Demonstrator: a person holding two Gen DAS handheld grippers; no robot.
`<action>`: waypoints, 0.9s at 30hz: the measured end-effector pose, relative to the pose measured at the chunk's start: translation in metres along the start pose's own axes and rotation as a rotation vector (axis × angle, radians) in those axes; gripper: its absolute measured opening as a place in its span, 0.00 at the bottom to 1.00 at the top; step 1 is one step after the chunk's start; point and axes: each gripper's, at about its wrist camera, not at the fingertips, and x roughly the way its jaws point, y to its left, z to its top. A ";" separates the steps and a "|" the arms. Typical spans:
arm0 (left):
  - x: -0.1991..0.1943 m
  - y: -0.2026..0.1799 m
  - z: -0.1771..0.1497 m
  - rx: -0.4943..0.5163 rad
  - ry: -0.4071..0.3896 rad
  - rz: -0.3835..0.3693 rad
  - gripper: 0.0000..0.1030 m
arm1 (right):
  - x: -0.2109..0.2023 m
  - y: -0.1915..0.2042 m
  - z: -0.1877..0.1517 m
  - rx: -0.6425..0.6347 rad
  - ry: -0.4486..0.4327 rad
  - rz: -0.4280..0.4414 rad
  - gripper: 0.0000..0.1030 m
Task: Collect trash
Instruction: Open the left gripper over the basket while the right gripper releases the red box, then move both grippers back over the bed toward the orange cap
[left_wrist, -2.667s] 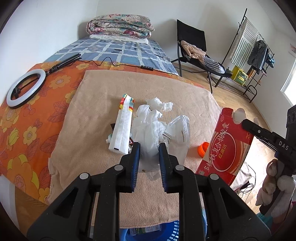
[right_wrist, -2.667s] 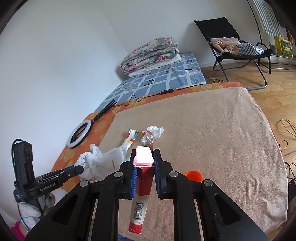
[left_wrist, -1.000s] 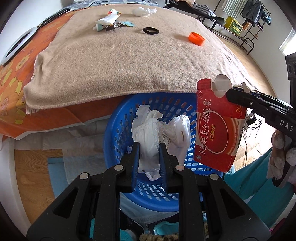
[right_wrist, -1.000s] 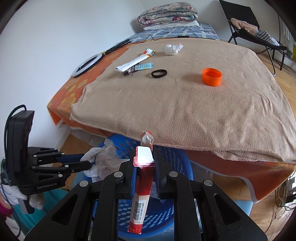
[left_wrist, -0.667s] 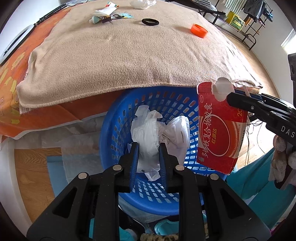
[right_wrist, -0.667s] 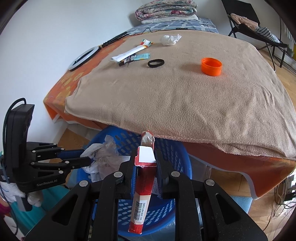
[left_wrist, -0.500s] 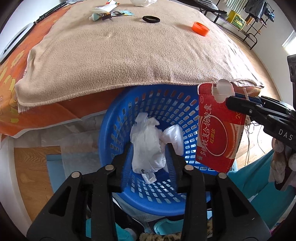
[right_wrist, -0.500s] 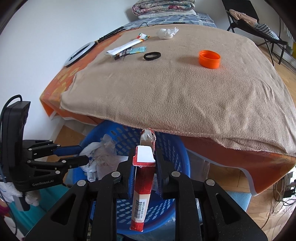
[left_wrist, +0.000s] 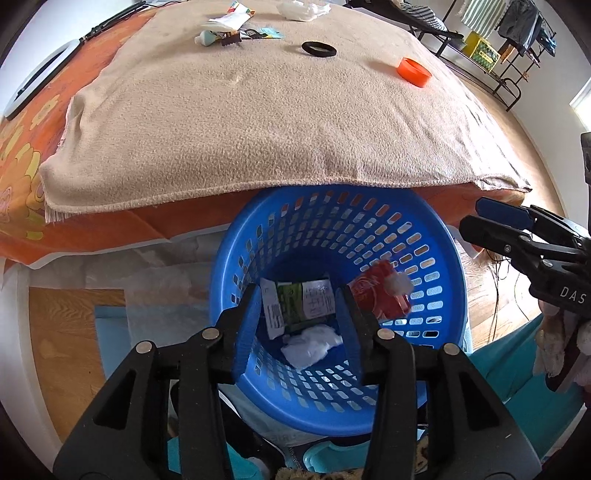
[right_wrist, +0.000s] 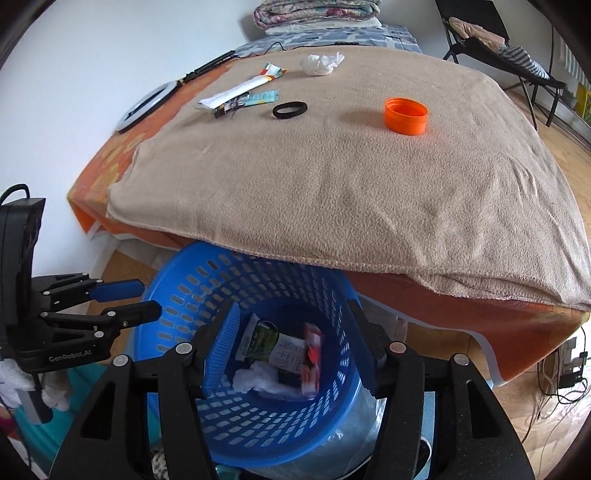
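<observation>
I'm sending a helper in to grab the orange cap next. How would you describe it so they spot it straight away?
Look at the beige blanket spread over the bed, above the blue basket. On its right half, alone, sits the orange cap: a round, shallow plastic lid, open side up. The nearest thing, a black ring, is thin and dark; the cap alone is bright orange.

Ring light: your far left, flat on orange sheet.
Folded quilts: far end of bed.
Chair: far right w/ clothes.
</observation>
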 end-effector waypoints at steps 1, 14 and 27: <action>0.000 0.000 0.001 -0.002 -0.001 0.000 0.44 | 0.000 0.000 0.001 0.002 -0.001 -0.002 0.56; -0.012 -0.007 0.019 0.023 -0.046 0.011 0.58 | -0.005 -0.005 0.006 -0.009 -0.020 -0.029 0.60; -0.035 -0.007 0.065 0.020 -0.119 -0.007 0.58 | -0.013 -0.015 0.029 0.014 -0.046 -0.019 0.62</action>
